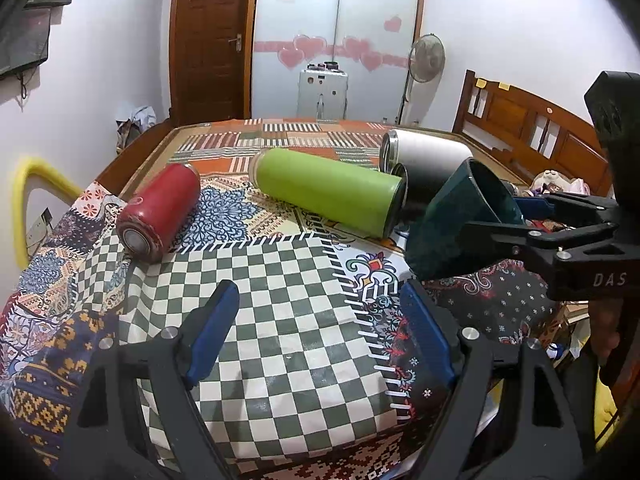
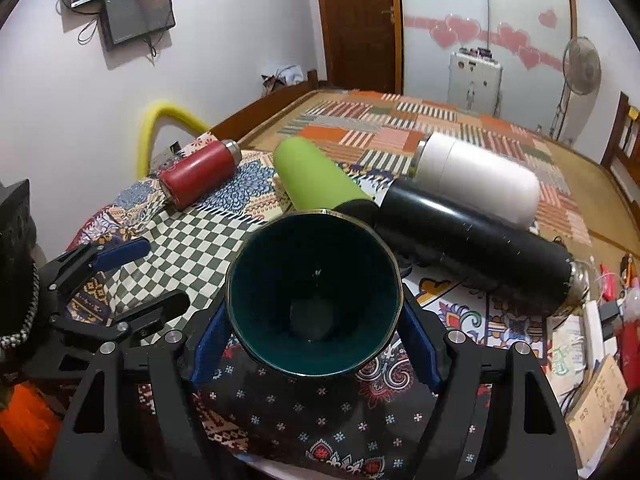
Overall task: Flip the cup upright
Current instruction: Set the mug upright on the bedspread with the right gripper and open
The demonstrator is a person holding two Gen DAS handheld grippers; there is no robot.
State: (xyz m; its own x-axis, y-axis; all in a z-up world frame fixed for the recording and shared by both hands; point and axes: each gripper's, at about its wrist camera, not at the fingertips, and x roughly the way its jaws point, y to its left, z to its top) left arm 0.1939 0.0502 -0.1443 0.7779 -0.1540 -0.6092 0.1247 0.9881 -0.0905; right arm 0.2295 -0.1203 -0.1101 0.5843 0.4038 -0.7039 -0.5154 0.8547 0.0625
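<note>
A dark teal cup [image 2: 314, 292] sits between my right gripper's [image 2: 316, 330] blue pads, which are shut on its sides; its open mouth faces the camera. In the left wrist view the same cup [image 1: 456, 224] is tilted, mouth up and to the right, with its base low over the patterned cloth, held by the right gripper [image 1: 516, 216]. My left gripper [image 1: 320, 336] is open and empty over the checkered patch of the cloth [image 1: 280, 320]. It shows at the left of the right wrist view [image 2: 132, 276].
Several flasks lie on their sides behind the cup: red [image 1: 160, 212], green [image 1: 328, 190], white [image 2: 476, 178] and black [image 2: 476, 248]. The table's right edge has papers and clutter [image 2: 592, 352]. A bed headboard [image 1: 532, 124] stands at the right.
</note>
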